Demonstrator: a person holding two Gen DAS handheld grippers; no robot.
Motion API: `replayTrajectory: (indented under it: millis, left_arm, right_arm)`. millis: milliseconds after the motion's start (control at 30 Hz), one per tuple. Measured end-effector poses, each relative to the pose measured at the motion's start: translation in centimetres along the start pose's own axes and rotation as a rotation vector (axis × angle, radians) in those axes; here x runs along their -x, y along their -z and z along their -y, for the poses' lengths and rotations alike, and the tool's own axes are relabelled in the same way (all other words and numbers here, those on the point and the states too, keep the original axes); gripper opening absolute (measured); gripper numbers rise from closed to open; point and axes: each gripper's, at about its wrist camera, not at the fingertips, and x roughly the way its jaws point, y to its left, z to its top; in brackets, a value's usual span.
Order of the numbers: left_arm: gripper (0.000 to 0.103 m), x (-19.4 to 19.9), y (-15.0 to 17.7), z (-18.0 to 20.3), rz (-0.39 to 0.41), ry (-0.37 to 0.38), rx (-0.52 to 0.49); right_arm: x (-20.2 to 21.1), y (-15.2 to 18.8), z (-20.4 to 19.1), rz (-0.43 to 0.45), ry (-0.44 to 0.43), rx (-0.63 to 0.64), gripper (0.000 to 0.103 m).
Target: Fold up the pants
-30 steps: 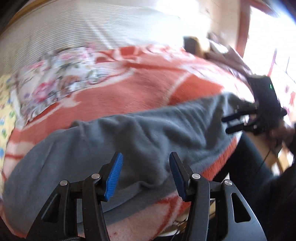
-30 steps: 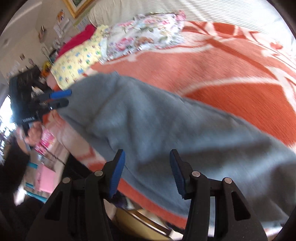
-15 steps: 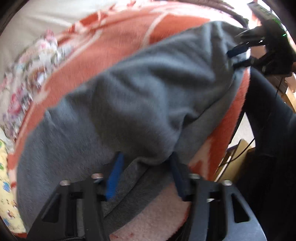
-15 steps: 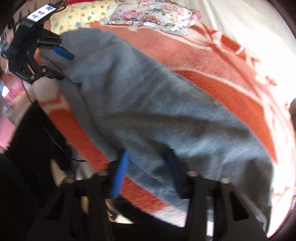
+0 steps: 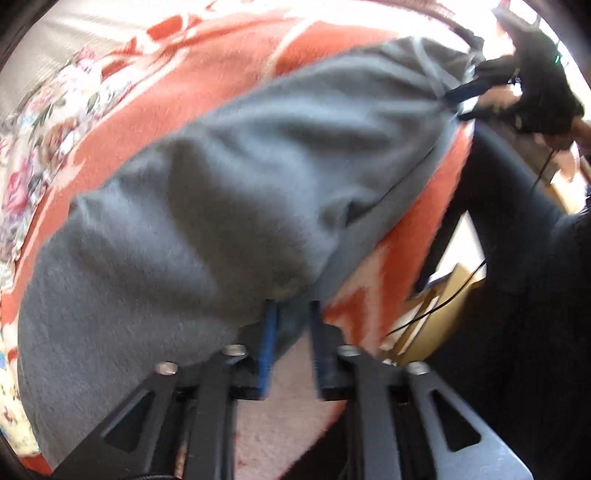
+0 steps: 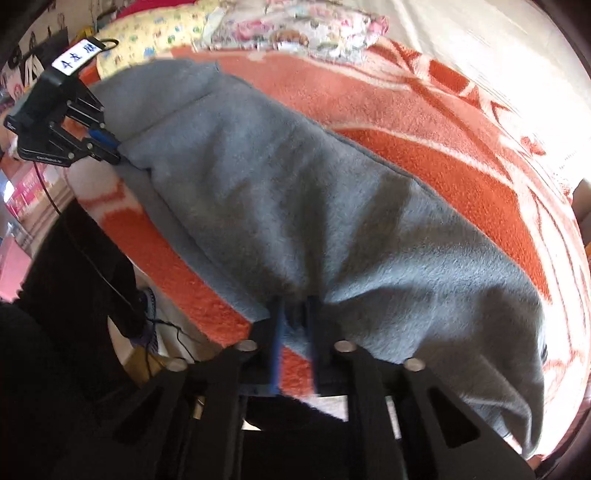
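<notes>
Pants (image 5: 229, 206) of grey fleece are lying across the orange-and-white blanket (image 5: 207, 85) on the bed, one long edge bunched near the blanket's edge. A second ago both grippers were hovering above the cloth with their blue pads wide apart; now each is sitting down at the near edge. The left gripper (image 5: 291, 328) is pinching a fold of the grey cloth between its pads, its jaws having just been opening slightly after a tighter squeeze. The right gripper (image 6: 295, 325) is likewise clamping the edge, jaws also just easing wider. A floral pillow (image 6: 306, 29) is resting beyond the pants, where it was before.
</notes>
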Motion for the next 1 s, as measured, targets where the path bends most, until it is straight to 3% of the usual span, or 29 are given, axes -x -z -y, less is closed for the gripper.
replayTrajectory:
  millis: [33,67,267,433,600,833,1000]
  left_arm:
    - [0.047,0.8,-0.7,0.2,0.025,0.016,-0.010]
    - [0.046,1.8,-1.6,0.8,0.066,0.032,-0.036]
    - [0.045,3.2,-8.2,4.0,0.175,0.114,-0.139]
    - [0.045,1.1,-15.4,5.6,0.225,0.188,-0.154]
    - [0.048,-1.9,-23.0,6.6,0.187,0.319,-0.151]
    - [0.056,-5.9,-30.1,9.7,0.096,0.381,-0.200]
    - [0.059,-8.8,-34.0,12.3,0.020,0.400,-0.227]
  right_arm:
    - [0.8,0.2,0.2,0.030,-0.011,-0.030,0.054]
    - [1.5,0.4,0.4,0.058,-0.019,-0.060,0.057]
    - [4.6,3.1,4.0,0.160,-0.047,-0.317,0.057]
    - [6.1,8.1,9.0,0.223,-0.071,-0.650,0.057]
    - [7.5,13.0,12.9,0.305,-0.056,-0.899,0.057]
    - [7.3,17.2,15.5,0.445,-0.144,-1.137,0.057]
    - [7.1,18.6,16.2,0.507,-0.188,-1.221,0.062]
